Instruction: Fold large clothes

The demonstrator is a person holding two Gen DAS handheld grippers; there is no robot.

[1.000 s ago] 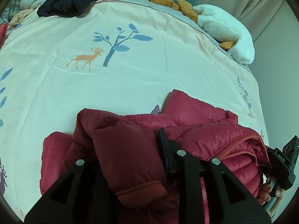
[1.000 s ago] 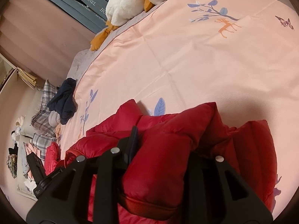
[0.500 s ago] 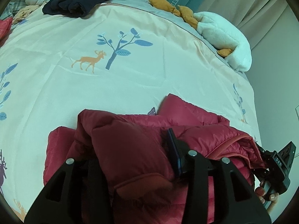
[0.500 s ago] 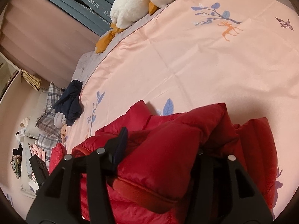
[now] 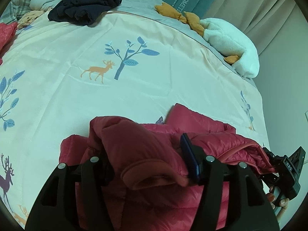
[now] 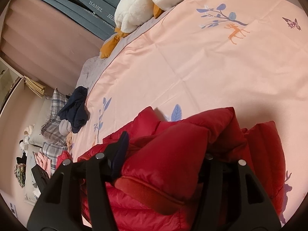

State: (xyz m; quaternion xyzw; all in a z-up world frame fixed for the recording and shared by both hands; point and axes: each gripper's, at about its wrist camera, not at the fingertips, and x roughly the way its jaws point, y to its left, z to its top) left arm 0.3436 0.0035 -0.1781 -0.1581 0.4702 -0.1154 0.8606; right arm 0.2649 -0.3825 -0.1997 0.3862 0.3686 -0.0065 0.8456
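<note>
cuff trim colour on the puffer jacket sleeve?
Orange-red band on the cuff of the red puffer jacket; clearest in the right wrist view.

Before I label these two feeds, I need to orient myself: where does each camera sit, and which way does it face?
Left wrist: sits on the left tool, facing forward across the bed toward the headboard; its black fingers clamp a sleeve of the red jacket; the right tool and a hand show at far right.
Right wrist: sits on the right tool, facing across the bed toward the white plush; its fingers clamp the other sleeve.
Shared: red jacket, bed, white plush, navy garment.
</note>
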